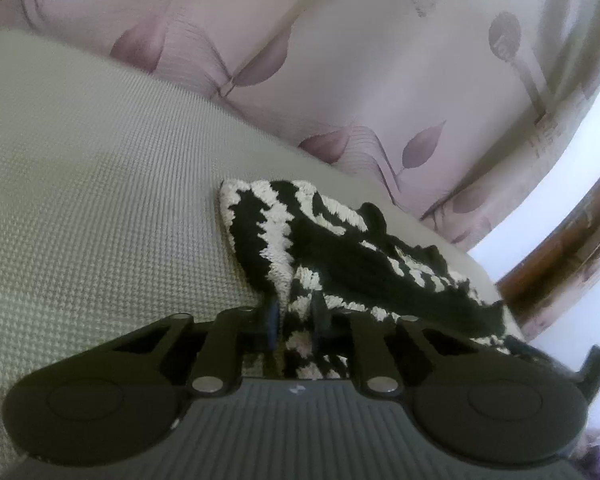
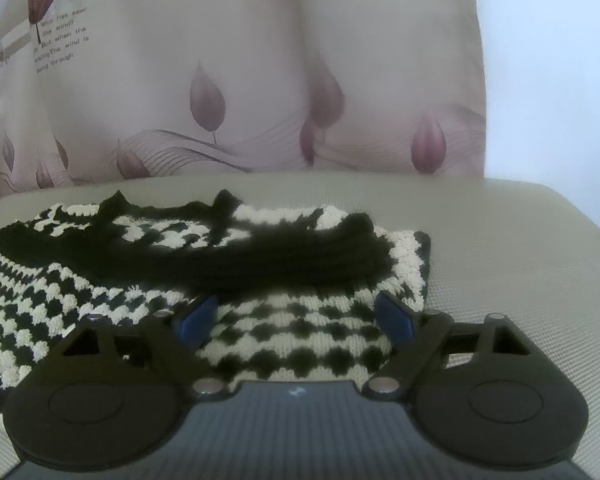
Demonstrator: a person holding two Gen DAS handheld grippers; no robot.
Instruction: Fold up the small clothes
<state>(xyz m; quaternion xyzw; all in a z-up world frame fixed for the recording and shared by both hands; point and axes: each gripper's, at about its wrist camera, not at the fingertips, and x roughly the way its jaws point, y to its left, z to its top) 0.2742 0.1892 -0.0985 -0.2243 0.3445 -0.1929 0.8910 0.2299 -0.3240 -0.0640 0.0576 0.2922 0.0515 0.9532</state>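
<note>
- One black and white knitted woolly top (image 2: 260, 280) is lying bunched up on one pale grey bumpy cushion (image 1: 80, 200)
- The left gripper (image 1: 294, 320) is pinching a fold of the top, its two fingers close together
- The right gripper (image 2: 296, 316) is sitting over the top's near edge, its two blue fingertips (image 2: 198, 314) spread wide, holding nothing
- One pink leaf-print curtain (image 2: 220, 80) is hanging behind

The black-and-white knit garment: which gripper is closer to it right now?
Left. The left gripper is shut on the knit garment; the right gripper is open just over its near edge.
</note>
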